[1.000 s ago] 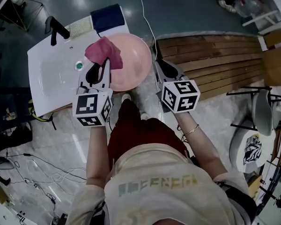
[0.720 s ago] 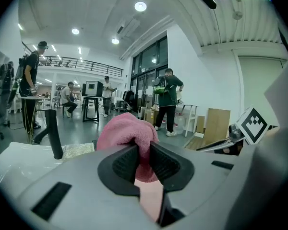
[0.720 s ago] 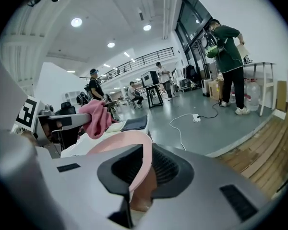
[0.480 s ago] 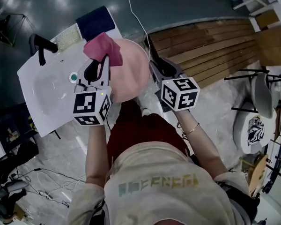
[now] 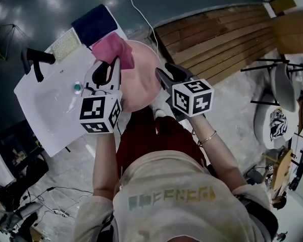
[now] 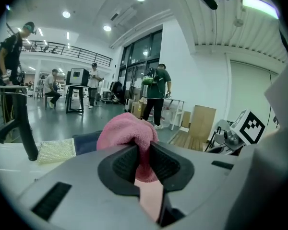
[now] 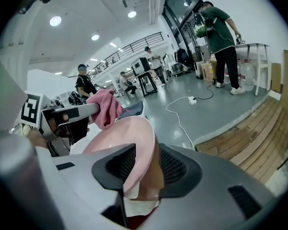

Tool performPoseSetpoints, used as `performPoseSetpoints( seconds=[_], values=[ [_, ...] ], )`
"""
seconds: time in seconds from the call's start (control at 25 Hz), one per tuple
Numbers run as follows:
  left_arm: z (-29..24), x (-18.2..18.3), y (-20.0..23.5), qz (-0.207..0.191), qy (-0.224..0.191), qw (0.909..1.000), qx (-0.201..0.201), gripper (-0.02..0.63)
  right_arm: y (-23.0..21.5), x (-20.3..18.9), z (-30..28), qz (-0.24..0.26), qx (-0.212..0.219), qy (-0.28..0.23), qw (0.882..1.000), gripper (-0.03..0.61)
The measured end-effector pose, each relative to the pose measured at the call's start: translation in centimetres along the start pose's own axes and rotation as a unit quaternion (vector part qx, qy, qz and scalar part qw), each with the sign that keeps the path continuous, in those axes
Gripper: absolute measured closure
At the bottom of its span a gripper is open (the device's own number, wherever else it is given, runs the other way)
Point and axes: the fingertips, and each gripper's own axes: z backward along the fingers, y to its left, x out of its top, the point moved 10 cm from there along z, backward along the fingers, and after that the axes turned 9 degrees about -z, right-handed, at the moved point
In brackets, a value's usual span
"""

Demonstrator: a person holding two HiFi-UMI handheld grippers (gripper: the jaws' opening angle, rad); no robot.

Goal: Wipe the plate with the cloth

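Wooden decking (image 5: 217, 39) covers the floor at the upper right of the head view. To its left a white sink (image 5: 45, 105) sits at an angle. Between them is the pink plate (image 5: 144, 79), held off the floor at the sink's right corner, between the two grippers.

The right gripper (image 5: 160, 73) has its jaws closed on the plate's right rim. Its own view shows the rim (image 7: 134, 152) pinched between the two black pads (image 7: 175, 164), with the dish spreading away to the left. The left gripper (image 5: 111, 67) has its jaws drawn in tight on the cloth (image 5: 113, 49), a darker pink bundle. In the left gripper view the cloth (image 6: 129, 133) bulges up out of the narrow gap between the pads (image 6: 122, 163), and the plate's pale pink (image 6: 151, 198) shows just below. In the head view the cloth overlaps the plate's far-left rim, and the right gripper view shows it (image 7: 105, 108) at that same far edge.

A navy towel (image 5: 93, 21) lies on the sink's far corner, with a pale mesh pad (image 5: 64, 43) just beside it. A black tap (image 5: 33, 60) stands at the sink's left edge. A small green drain (image 5: 78, 87) sits in the basin near the left gripper.
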Motion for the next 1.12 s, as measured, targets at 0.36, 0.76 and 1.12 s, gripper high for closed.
performPoseSetpoints(
  seconds=[0.36, 0.76, 1.12],
  values=[
    [-1.5, -0.9, 1.0, 0.007, 0.020, 0.9994, -0.027, 0.548, 0.0, -0.8, -1.7, -0.017, -0.019, 0.036, 0.999, 0.436],
    [-2.5, -1.6, 1.5, 0.010, 0.038, 0.9986, -0.034, 0.548, -0.7, -0.5, -2.8, -0.031, -0.043, 0.032, 0.998, 0.457],
    [-2.5, -0.7, 1.3, 0.003, 0.038, 0.9989, -0.027, 0.548, -0.7, 0.3, -3.2, -0.021, -0.067, 0.009, 0.997, 0.516]
  ],
)
